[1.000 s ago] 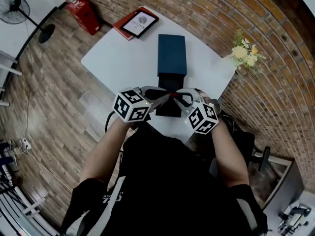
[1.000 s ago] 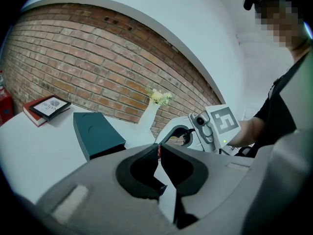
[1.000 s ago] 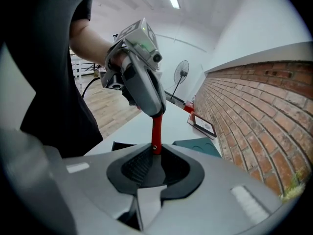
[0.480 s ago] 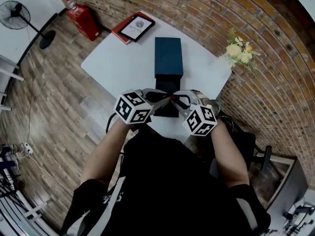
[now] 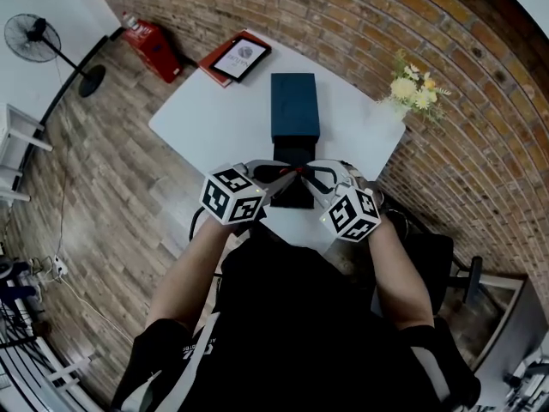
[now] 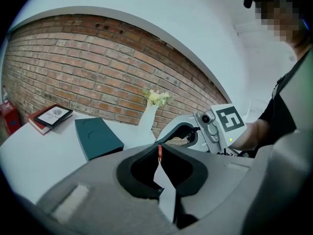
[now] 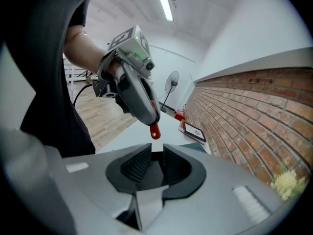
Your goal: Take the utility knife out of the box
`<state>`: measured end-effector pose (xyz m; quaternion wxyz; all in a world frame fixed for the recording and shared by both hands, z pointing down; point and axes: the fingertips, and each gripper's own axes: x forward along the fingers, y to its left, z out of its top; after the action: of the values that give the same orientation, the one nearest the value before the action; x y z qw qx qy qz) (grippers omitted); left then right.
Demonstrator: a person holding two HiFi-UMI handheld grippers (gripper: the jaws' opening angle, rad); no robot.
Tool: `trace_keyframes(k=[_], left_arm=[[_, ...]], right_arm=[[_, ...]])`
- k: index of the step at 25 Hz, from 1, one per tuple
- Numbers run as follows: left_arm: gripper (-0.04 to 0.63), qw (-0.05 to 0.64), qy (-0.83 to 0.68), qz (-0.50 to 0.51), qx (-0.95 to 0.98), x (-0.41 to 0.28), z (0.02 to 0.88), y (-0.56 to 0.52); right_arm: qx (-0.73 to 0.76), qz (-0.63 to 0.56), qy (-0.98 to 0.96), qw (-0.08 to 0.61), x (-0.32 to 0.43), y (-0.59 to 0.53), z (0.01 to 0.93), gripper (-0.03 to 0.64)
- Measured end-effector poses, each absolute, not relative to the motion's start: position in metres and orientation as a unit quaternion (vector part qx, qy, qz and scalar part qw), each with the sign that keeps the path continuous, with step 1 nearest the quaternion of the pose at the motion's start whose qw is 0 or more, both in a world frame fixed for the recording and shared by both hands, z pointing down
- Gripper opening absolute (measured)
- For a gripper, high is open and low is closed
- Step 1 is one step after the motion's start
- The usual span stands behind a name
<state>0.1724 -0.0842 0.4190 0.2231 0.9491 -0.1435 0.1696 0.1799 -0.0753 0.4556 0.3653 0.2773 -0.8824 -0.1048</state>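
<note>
A: What sat on the white table (image 5: 214,110)?
B: Mid-table, a dark teal box (image 5: 296,101), with a black tray (image 5: 296,197) touching its near end. Far left corner: a framed card (image 5: 242,57) on a red book (image 5: 213,58). Far right: a vase of flowers (image 5: 410,88).

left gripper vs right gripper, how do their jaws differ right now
The left gripper has its jaws together, pinching a small red piece; the right gripper has its jaws apart, and they have just been opening, with nothing between them. In the head view the left gripper reaches in from the left, the right gripper from the right. Both are hand-held, facing each other above the white table.
</note>
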Motion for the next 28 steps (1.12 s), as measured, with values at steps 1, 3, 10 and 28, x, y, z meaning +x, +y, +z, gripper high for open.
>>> trace_keyframes(k=[1, 3, 10, 28], left_arm=[[0.017, 0.221, -0.152, 0.169, 0.949, 0.169, 0.416, -0.085], [0.017, 0.216, -0.167, 0.167, 0.947, 0.163, 0.410, -0.087], [0.018, 0.196, -0.203, 0.149, 0.948, 0.143, 0.382, -0.096], [0.018, 0.156, -0.204, 0.099, 0.961, 0.023, 0.334, -0.190]], right_arm=[[0.285, -0.097, -0.885, 0.356, 0.183, -0.075, 0.454, 0.074], [0.298, -0.084, -0.888, 0.339, 0.190, -0.074, 0.450, 0.073], [0.349, -0.043, -0.889, 0.294, 0.205, -0.079, 0.438, 0.063], [0.520, 0.050, -0.832, 0.185, 0.164, -0.126, 0.392, 0.002]])
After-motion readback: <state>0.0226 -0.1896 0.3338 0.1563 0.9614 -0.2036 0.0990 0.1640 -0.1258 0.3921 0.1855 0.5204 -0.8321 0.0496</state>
